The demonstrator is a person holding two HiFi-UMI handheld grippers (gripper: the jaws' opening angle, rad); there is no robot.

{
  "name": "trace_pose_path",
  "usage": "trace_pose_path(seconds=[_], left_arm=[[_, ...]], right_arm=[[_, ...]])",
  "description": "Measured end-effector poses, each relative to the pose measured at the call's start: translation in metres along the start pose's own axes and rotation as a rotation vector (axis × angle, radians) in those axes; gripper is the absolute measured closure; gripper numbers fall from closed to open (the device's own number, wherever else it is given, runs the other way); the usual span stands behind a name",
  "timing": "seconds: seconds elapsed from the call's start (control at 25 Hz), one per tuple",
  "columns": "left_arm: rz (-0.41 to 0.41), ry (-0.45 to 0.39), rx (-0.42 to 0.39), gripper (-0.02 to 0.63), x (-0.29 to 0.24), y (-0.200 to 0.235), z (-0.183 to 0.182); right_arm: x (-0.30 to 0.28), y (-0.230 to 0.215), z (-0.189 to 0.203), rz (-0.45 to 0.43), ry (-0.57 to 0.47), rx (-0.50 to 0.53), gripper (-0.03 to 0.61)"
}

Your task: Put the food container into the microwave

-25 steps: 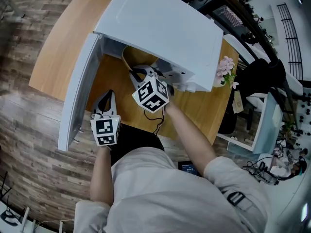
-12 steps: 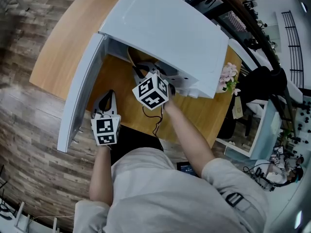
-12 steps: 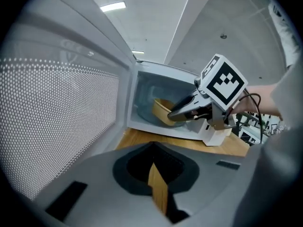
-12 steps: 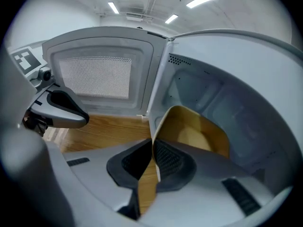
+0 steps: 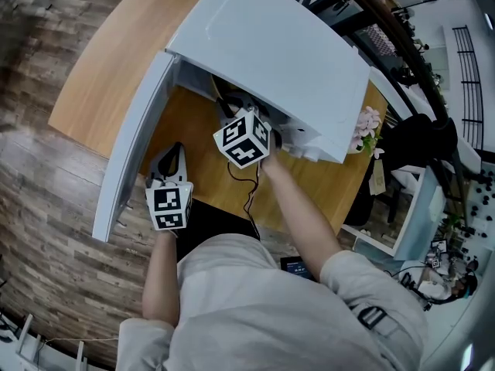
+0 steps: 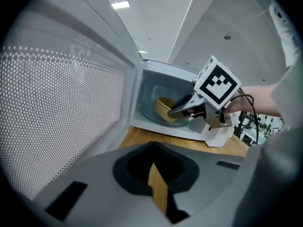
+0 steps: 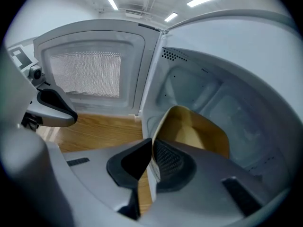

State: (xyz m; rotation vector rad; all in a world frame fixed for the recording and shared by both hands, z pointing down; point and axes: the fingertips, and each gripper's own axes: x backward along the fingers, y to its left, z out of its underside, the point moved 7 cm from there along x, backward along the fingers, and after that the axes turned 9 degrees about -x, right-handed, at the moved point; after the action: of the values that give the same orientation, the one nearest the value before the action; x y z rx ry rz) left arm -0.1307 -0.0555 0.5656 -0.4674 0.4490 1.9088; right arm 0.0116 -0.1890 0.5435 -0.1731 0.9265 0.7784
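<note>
A white microwave [image 5: 271,45] stands on the wooden table [image 5: 193,141] with its door [image 5: 128,145] swung open to the left. My right gripper [image 7: 152,155] is shut on the rim of a brown paper food container [image 7: 199,131], which tilts inside the cavity. From the left gripper view the container [image 6: 164,109] hangs over the glass turntable [image 6: 154,112], with the right gripper [image 6: 177,111] reaching in. In the head view the microwave's top hides most of the container. My left gripper [image 5: 175,149] hovers shut and empty over the table before the door.
The perforated door window [image 6: 57,112] fills the left of the left gripper view. A black cable [image 5: 249,188] trails from the right gripper. Pink flowers [image 5: 365,122] stand at the table's right end, behind the microwave. Shelving and a desk lie further right.
My right gripper has moved further into the microwave cavity with the container. The left gripper has kept its place in front of the door.
</note>
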Motion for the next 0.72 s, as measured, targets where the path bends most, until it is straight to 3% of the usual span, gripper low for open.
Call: trace_pose_path(seconds=[0.72], left_arm=[[0.007,0.008,0.018,0.603,-0.001,0.003,0.002]], right_arm=[[-0.022,-0.011,-0.012,0.056,0.027,0.044,0.546]])
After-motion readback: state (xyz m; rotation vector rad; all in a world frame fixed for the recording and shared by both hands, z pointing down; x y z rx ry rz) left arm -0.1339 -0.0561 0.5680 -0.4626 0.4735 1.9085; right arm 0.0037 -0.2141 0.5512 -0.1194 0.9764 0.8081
